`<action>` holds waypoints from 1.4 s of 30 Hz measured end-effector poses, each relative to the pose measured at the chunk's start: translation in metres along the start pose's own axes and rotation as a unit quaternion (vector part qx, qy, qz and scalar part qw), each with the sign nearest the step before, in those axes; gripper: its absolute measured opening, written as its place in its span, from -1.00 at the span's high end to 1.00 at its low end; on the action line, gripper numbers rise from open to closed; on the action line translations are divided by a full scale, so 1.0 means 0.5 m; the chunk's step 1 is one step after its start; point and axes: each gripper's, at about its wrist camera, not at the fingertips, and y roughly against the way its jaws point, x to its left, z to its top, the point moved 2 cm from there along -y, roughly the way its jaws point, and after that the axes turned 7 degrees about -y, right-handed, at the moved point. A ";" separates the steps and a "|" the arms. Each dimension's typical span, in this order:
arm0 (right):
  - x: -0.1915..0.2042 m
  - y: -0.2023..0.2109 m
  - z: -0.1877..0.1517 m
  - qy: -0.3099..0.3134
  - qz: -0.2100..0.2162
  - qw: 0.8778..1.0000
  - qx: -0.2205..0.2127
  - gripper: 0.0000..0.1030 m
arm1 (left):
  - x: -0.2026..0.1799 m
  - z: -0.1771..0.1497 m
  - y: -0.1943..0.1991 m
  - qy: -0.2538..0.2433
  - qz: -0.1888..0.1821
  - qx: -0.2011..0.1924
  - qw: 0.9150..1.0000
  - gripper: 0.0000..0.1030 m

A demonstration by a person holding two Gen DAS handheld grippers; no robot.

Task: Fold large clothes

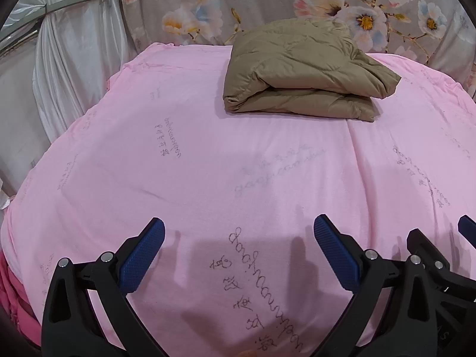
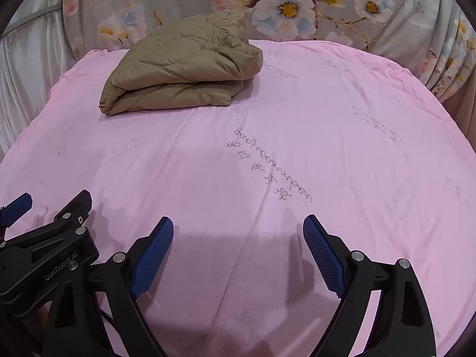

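Observation:
A tan quilted jacket (image 1: 300, 71) lies folded into a thick bundle at the far side of the pink sheet (image 1: 184, 160); it also shows in the right wrist view (image 2: 181, 68) at the far left. My left gripper (image 1: 239, 226) is open and empty, low over the near part of the sheet, well short of the jacket. My right gripper (image 2: 238, 226) is open and empty too, beside the left one. The right gripper's body shows at the right edge of the left wrist view (image 1: 428, 255). The left gripper's body shows at the left edge of the right wrist view (image 2: 47, 244).
The pink sheet (image 2: 327, 119) has faint grey handwriting printed on it. A floral curtain (image 1: 297, 0) hangs behind the far edge. White drapes (image 1: 74, 44) hang at the far left. A darker pink fabric (image 1: 12, 297) hangs at the near left edge.

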 end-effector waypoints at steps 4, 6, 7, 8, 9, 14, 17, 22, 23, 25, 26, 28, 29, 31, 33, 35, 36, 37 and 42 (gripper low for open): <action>0.005 0.008 -0.002 0.000 0.004 1.000 -0.008 -0.68 | 0.000 0.000 0.001 0.002 0.004 -0.003 1.000 -0.90; 0.006 0.011 -0.003 0.000 0.007 1.000 -0.012 -0.68 | 0.000 0.000 0.002 0.002 0.005 -0.004 1.000 -0.90; 0.007 0.012 -0.003 0.000 0.008 1.000 -0.012 -0.68 | 0.000 0.000 0.003 0.003 0.006 -0.004 1.000 -0.90; 0.006 0.012 -0.003 0.000 0.008 1.000 -0.013 -0.68 | 0.000 0.000 0.003 0.003 0.006 -0.005 1.000 -0.90; 0.007 0.012 -0.003 0.000 0.008 1.000 -0.013 -0.68 | 0.000 -0.001 0.003 0.003 0.006 -0.005 1.000 -0.90; 0.006 0.011 -0.003 0.000 0.006 1.000 -0.012 -0.68 | -0.001 -0.001 0.004 0.002 0.011 -0.005 1.000 -0.89; 0.006 0.011 -0.004 0.000 0.005 1.000 -0.013 -0.68 | -0.001 0.000 0.005 0.002 0.012 -0.005 1.000 -0.89; 0.006 0.010 -0.004 -0.003 0.003 1.000 -0.011 -0.68 | -0.001 -0.001 0.005 0.001 0.013 -0.005 1.000 -0.88; 0.007 0.010 -0.004 -0.003 0.002 1.000 -0.011 -0.68 | -0.001 0.000 0.005 0.001 0.013 -0.006 1.000 -0.88; 0.006 0.009 -0.004 -0.004 0.002 1.000 -0.011 -0.68 | -0.001 0.000 0.006 0.001 0.014 -0.006 1.000 -0.88; 0.006 0.009 -0.003 -0.003 0.002 1.000 -0.011 -0.68 | -0.001 0.000 0.006 0.001 0.015 -0.006 1.000 -0.87; 0.005 0.010 -0.003 -0.003 0.001 1.000 -0.012 -0.68 | -0.001 0.000 0.006 0.000 0.015 -0.006 1.000 -0.87; 0.005 0.010 -0.003 -0.003 0.001 1.000 -0.012 -0.68 | -0.001 0.000 0.006 0.000 0.015 -0.006 1.000 -0.87; 0.006 0.010 -0.002 -0.003 0.000 1.000 -0.013 -0.68 | -0.001 0.000 0.006 0.000 0.014 -0.006 1.000 -0.87; 0.006 0.011 -0.003 -0.003 0.000 1.000 -0.013 -0.68 | 0.000 0.000 0.006 0.000 0.015 -0.006 1.000 -0.87; 0.006 0.011 -0.003 -0.003 0.000 1.000 -0.013 -0.68 | 0.000 0.000 0.006 0.000 0.014 -0.006 1.000 -0.87; 0.006 0.011 -0.003 -0.003 0.000 1.000 -0.013 -0.68 | 0.000 0.000 0.006 0.000 0.015 -0.006 1.000 -0.87; 0.006 0.011 -0.003 -0.003 0.000 1.000 -0.013 -0.68 | 0.000 0.000 0.006 0.000 0.014 -0.006 1.000 -0.87; 0.006 0.011 -0.003 -0.003 0.000 1.000 -0.013 -0.68 | 0.000 0.000 0.006 0.000 0.015 -0.006 1.000 -0.87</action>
